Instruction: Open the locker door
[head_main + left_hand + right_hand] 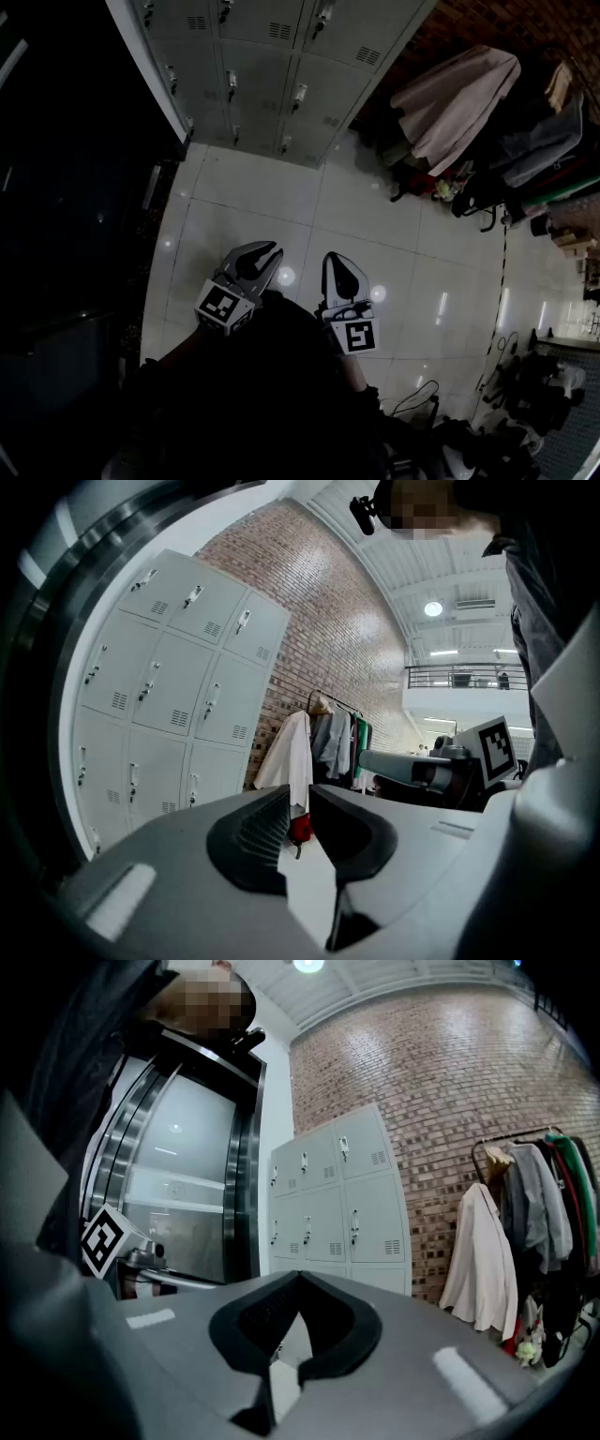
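A bank of grey lockers point(262, 75) stands ahead at the far side of the tiled floor, every door I can see closed, each with a small latch handle point(298, 94). The lockers also appear in the left gripper view point(169, 696) and the right gripper view point(337, 1204), some way off. My left gripper point(260, 255) is held low in front of me, its jaws a little apart with nothing between them point(299, 796). Beside it my right gripper point(339, 270) has its tips together and holds nothing point(298, 1276). Neither gripper touches the lockers.
A clothes rack with a pale coat and darker garments point(459, 103) stands right of the lockers against a brick wall point(441, 1072). A dark glass and metal doorway point(75, 187) is on the left. Cables and clutter point(525, 394) lie at the lower right.
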A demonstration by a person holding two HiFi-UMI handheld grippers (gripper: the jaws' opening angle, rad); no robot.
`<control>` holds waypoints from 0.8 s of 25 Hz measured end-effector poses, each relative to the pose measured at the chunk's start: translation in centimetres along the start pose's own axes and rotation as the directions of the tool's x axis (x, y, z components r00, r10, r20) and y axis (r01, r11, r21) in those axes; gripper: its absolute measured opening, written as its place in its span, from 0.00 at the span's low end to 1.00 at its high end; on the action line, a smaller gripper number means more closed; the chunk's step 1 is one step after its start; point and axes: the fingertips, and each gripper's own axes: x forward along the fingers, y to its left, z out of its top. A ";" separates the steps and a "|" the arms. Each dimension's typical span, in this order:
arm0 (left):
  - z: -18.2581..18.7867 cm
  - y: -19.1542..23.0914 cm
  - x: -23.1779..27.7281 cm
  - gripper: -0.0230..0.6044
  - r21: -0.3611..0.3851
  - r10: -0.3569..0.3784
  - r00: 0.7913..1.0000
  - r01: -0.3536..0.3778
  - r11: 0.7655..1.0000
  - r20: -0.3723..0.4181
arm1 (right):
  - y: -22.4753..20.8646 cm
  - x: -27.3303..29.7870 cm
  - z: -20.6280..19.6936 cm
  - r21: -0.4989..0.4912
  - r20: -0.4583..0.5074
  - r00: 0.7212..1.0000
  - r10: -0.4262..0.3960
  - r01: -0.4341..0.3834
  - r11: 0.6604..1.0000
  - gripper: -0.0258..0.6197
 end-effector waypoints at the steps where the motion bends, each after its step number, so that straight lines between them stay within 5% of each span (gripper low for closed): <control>1: 0.5 1.4 0.1 0.16 0.000 0.005 1.000 -0.005 1.000 0.006 | -0.2 1.4 0.2 -0.004 0.002 1.000 -0.006 0.006 1.000 0.04; 10: 6.0 13.6 -0.1 0.16 -0.040 0.077 0.997 -0.075 0.996 0.033 | -0.2 13.9 3.6 -0.034 0.001 1.000 -0.019 0.019 0.999 0.04; 20: 5.5 22.8 -3.3 0.16 -0.108 0.220 0.975 -0.215 0.971 0.038 | -0.2 23.1 4.9 -0.065 0.000 1.000 -0.001 0.001 0.998 0.07</control>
